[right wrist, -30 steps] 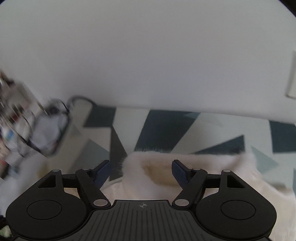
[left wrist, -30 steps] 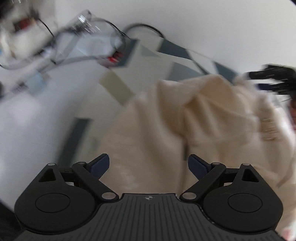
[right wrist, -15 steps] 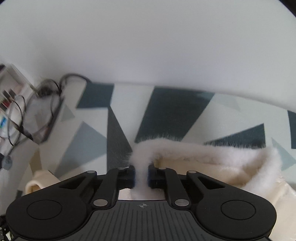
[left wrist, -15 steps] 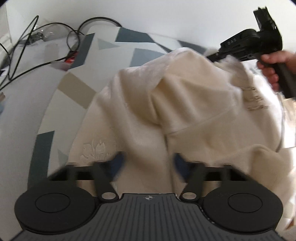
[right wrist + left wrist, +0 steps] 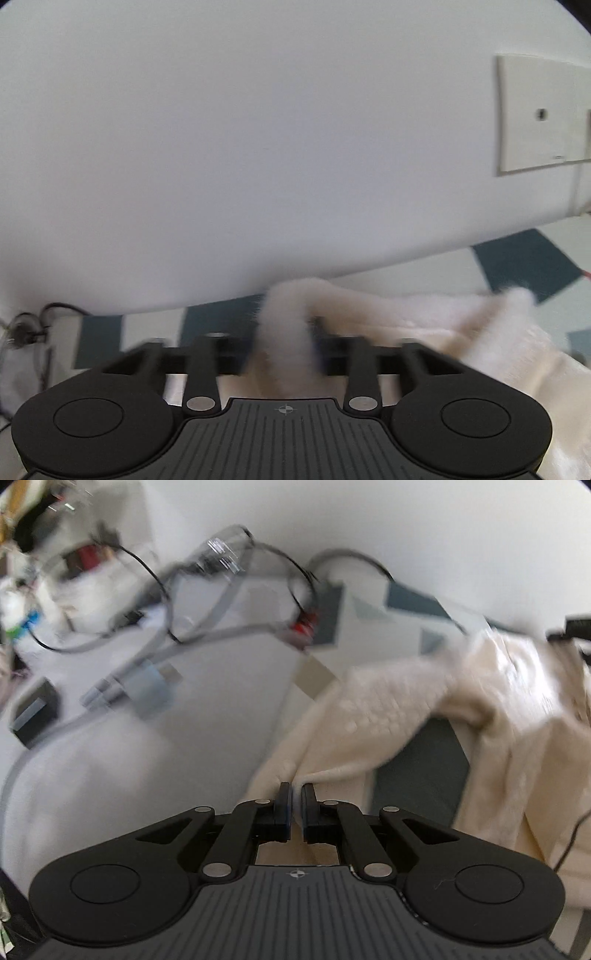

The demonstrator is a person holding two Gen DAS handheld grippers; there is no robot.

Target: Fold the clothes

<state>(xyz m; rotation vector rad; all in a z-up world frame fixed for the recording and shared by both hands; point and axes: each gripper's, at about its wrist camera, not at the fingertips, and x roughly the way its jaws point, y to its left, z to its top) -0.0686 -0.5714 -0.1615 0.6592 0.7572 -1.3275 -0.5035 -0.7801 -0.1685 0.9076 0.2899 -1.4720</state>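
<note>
I see the left gripper [image 5: 297,805] pinching an edge of the cream fleece garment [image 5: 388,709], which trails away rightward over the patterned mat [image 5: 417,775]; the right gripper [image 5: 284,339], jaws just opening, straddles its fluffy trim [image 5: 284,314].

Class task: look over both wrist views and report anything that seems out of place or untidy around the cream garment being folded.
Loose cables sprawl beside the patterned mat, along with a blurred red item at the mat's edge. The cream garment lies bunched and twisted, not flat. Nothing looks spilled or damaged.
</note>
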